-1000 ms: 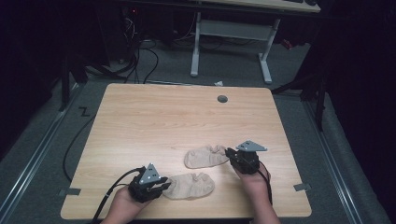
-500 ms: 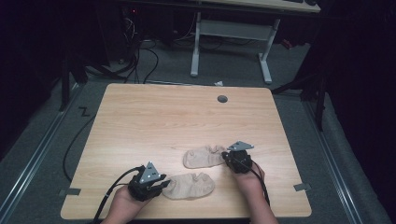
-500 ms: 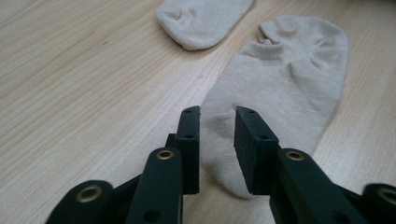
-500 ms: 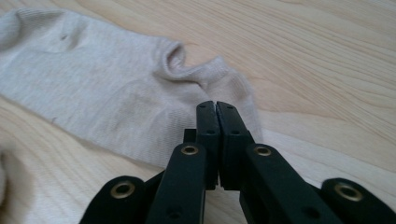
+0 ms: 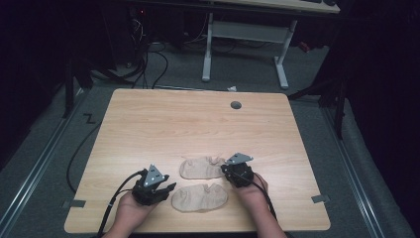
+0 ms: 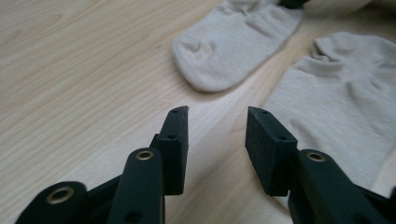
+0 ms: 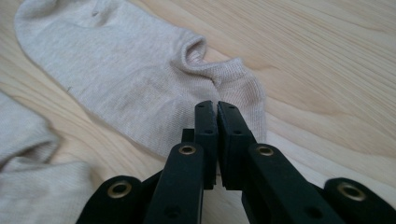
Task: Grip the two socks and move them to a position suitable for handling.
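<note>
Two beige ankle socks lie on the wooden tabletop (image 5: 163, 119), close to its near edge, and both hands are right down among them. The far sock (image 5: 200, 167) lies flat, toe pointing left, its cuff end at the right; the near sock (image 5: 199, 197) sits just in front of it, close beside it with a narrow strip of wood between them. At the near left, the left gripper (image 5: 159, 190) is held low over the wood just left of the near sock's toe, and its fingers (image 6: 175, 144) have just been opening: they now stand apart with a clear gap, bare wood between them and nothing gripped. In the left gripper view the near sock spreads beside the right finger, with the far sock's rounded toe farther off ahead. Over on the right, the right gripper (image 5: 232, 171) is at the far sock's cuff end, the hand resting near the tabletop's near edge. In the right gripper view its fingers (image 7: 205, 140) are pressed together with only a hairline slit between them, tips right at the edge of the sock's heel; whether they pinch a bit of fabric I cannot tell. A round grommet (image 5: 236, 105) sits in the tabletop toward the far edge, well apart from everything.
</note>
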Available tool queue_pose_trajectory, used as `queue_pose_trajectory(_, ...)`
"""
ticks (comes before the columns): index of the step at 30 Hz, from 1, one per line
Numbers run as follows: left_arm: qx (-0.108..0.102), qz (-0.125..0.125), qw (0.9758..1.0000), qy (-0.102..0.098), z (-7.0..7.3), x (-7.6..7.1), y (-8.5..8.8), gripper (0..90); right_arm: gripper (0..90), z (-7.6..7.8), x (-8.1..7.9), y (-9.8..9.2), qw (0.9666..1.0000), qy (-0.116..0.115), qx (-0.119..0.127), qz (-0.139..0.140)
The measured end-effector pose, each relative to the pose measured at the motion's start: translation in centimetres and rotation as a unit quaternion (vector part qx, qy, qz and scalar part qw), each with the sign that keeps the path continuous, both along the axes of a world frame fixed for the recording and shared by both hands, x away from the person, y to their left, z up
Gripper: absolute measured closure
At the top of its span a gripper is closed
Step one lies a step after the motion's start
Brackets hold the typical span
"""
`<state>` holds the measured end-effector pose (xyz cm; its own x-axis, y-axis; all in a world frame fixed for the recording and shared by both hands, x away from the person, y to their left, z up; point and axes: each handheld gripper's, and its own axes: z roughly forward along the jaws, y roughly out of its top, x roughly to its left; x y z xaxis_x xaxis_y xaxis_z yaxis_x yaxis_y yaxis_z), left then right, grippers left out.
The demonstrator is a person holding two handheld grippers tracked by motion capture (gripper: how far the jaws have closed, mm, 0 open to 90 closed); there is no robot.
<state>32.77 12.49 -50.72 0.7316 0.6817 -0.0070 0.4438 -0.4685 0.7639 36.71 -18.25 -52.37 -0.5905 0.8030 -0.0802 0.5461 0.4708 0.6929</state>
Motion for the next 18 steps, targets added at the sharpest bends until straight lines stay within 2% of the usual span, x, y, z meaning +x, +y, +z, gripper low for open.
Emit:
queue_pose_trajectory(3,-0.010,0.024,0.9997,-0.003,-0.3,1.1,0.2,56.1,87.3,-0.1,-0.2,1.0,0.9999,-0.004,-0.003,0.015)
queue_pose_trajectory(5,-0.004,0.034,0.9994,-0.007,-0.6,1.9,0.1,53.8,87.3,-0.1,-0.3,1.5,0.9997,-0.006,-0.006,0.022)
queue_pose_trajectory(6,-0.004,0.038,0.9993,-0.004,-0.8,2.1,0.1,53.0,87.2,-0.1,-0.3,1.8,0.9996,-0.008,-0.003,0.027)
queue_pose_trajectory(7,-0.008,0.042,0.9991,0.008,-1.1,2.6,0.1,52.8,87.3,-0.1,-0.4,1.9,0.9995,-0.007,-0.003,0.029)
queue_pose_trajectory(12,-0.012,0.045,0.9988,0.016,-1.6,3.1,-0.4,52.9,84.5,0.0,-0.5,2.6,0.9991,-0.012,-0.010,0.038)
queue_pose_trajectory(14,-0.021,0.047,0.9985,0.020,-1.7,3.3,-0.4,57.4,82.9,0.6,-0.7,2.2,0.9992,-0.030,-0.007,0.028)
queue_pose_trajectory(16,-0.027,0.053,0.9979,0.024,-1.8,3.6,-0.4,59.5,80.1,1.2,-0.6,1.4,0.9991,-0.037,0.019,0.009)
queue_pose_trajectory(18,-0.029,0.060,0.9974,0.029,-1.9,3.9,-0.4,61.7,77.0,1.4,-0.2,0.5,0.9987,-0.034,0.035,-0.011)
